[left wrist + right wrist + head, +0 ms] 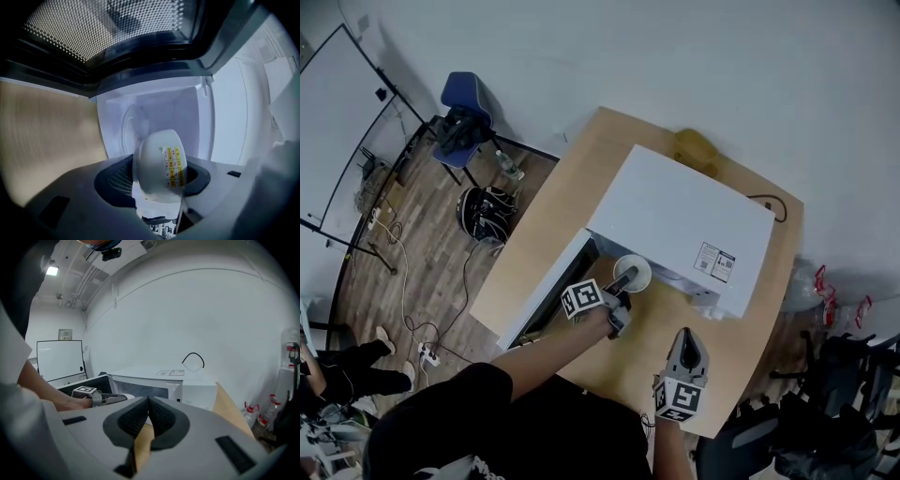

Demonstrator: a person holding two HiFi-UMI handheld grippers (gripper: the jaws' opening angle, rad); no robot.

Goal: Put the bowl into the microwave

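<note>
A white bowl [633,272] with a yellow sticker [172,166] is clamped by its rim in my left gripper [624,278], held at the mouth of the open white microwave [684,220]. In the left gripper view the bowl [157,164] fills the jaws, with the pale cavity and its round turntable [133,131] right behind it. My right gripper [689,350] hovers over the wooden table [581,159] near its front edge, jaws [147,416] pressed together with nothing between them.
The microwave door [546,291] hangs open to the left, dark window facing up. A black cable [773,206] lies behind the microwave. On the floor at the left stand a blue chair [461,117], a whiteboard [347,122] and a dark bag [487,214].
</note>
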